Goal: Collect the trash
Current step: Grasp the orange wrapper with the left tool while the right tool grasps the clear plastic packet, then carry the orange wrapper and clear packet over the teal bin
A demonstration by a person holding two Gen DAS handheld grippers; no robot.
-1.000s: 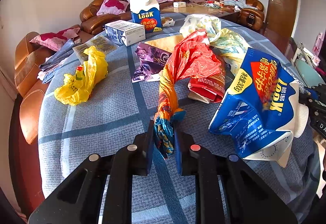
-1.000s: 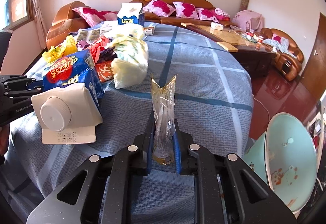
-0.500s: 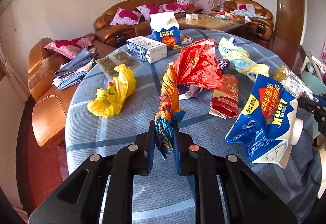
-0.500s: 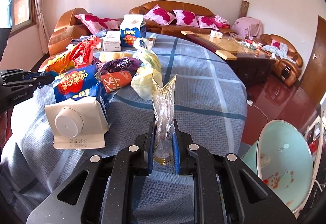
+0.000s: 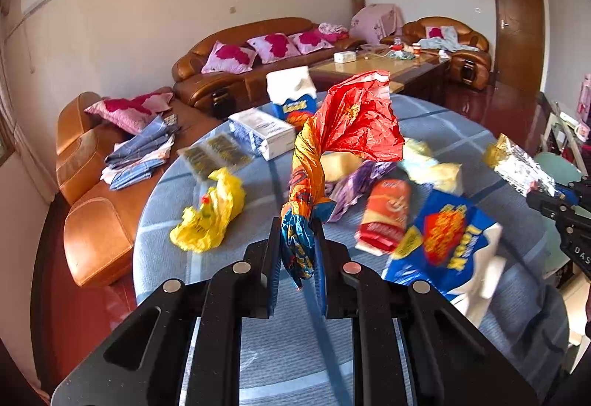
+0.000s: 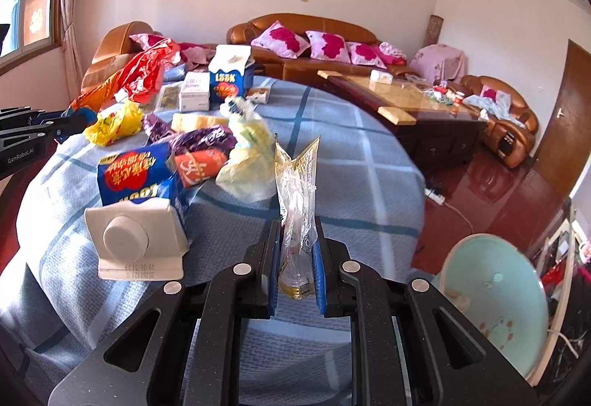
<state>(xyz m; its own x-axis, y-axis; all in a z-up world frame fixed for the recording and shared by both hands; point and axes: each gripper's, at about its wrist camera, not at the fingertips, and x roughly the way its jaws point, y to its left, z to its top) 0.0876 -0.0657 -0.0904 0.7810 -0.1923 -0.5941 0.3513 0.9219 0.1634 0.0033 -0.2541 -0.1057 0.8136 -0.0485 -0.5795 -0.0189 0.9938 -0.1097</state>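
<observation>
My left gripper (image 5: 297, 251) is shut on a red-orange plastic bag (image 5: 351, 121) and holds it above the round table (image 5: 236, 361). The bag also shows in the right wrist view (image 6: 144, 73). My right gripper (image 6: 297, 254) is shut on a clear crinkled wrapper (image 6: 297, 184), also seen in the left wrist view (image 5: 521, 166). On the table lie a crushed blue milk carton (image 6: 136, 199), a yellow bag (image 5: 210, 217), a red packet (image 5: 388, 217), a purple wrapper (image 6: 203, 140) and a pale yellow bag (image 6: 251, 162).
An upright blue carton (image 6: 231, 77), a white box (image 6: 194, 92) and flat packets (image 5: 214, 154) stand at the table's far side. Brown sofas (image 5: 255, 62) and a coffee table (image 6: 410, 103) lie beyond. A light green bin lid (image 6: 495, 291) is at the lower right, off the table.
My left gripper has risen and pulled back, lifting the red-orange bag clear of the pile. My right gripper has also risen with the clear wrapper.
</observation>
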